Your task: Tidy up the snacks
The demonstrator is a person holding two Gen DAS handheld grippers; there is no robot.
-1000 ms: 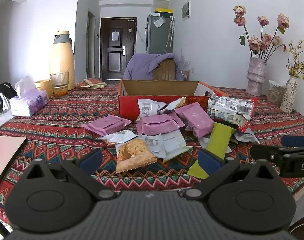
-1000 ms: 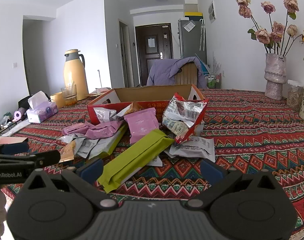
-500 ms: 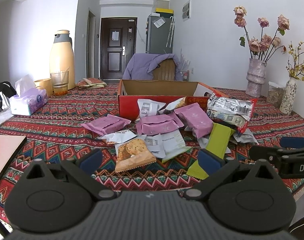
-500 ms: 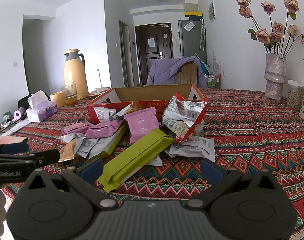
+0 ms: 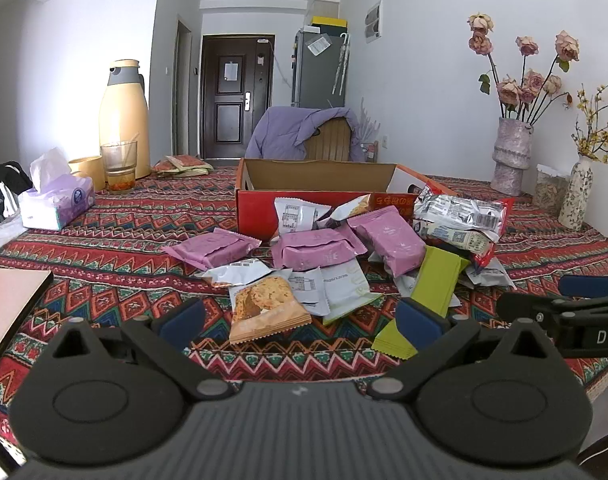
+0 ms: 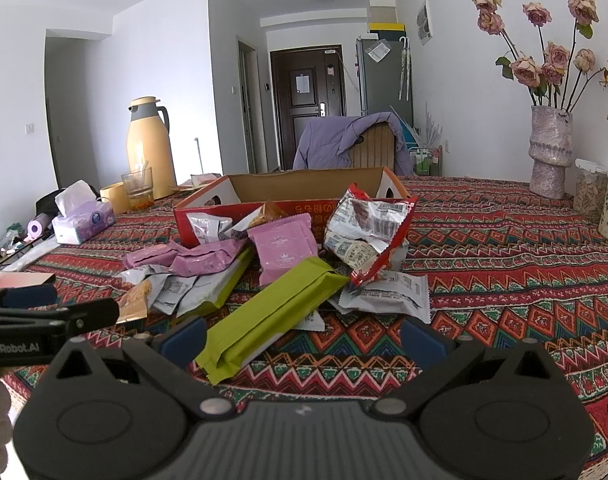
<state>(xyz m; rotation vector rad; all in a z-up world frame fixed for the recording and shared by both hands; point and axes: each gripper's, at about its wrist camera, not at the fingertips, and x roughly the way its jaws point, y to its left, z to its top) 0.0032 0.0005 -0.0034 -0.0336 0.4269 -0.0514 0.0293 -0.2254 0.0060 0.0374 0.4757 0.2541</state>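
Several snack packets lie heaped on the patterned tablecloth in front of an open red cardboard box (image 5: 255, 208) (image 6: 279, 184). Among them are pink packets (image 5: 318, 248) (image 6: 283, 248), a long green packet (image 5: 432, 284) (image 6: 271, 316), a cookie packet (image 5: 263, 308), and a crumpled red and silver bag (image 5: 460, 216) (image 6: 364, 224). My left gripper (image 5: 299, 320) hovers open over the near table edge, just short of the cookie packet. My right gripper (image 6: 304, 338) is open too, the green packet's near end lying between its fingertips on the table. Each gripper shows at the other view's side.
A yellow thermos (image 5: 123, 120), a glass (image 5: 119, 166) and a tissue box (image 5: 57, 202) stand at the back left. Vases with dried flowers (image 5: 512, 156) stand at the back right. A chair draped with a purple jacket (image 5: 304, 132) is behind the box. A pink board (image 5: 11, 300) lies near left.
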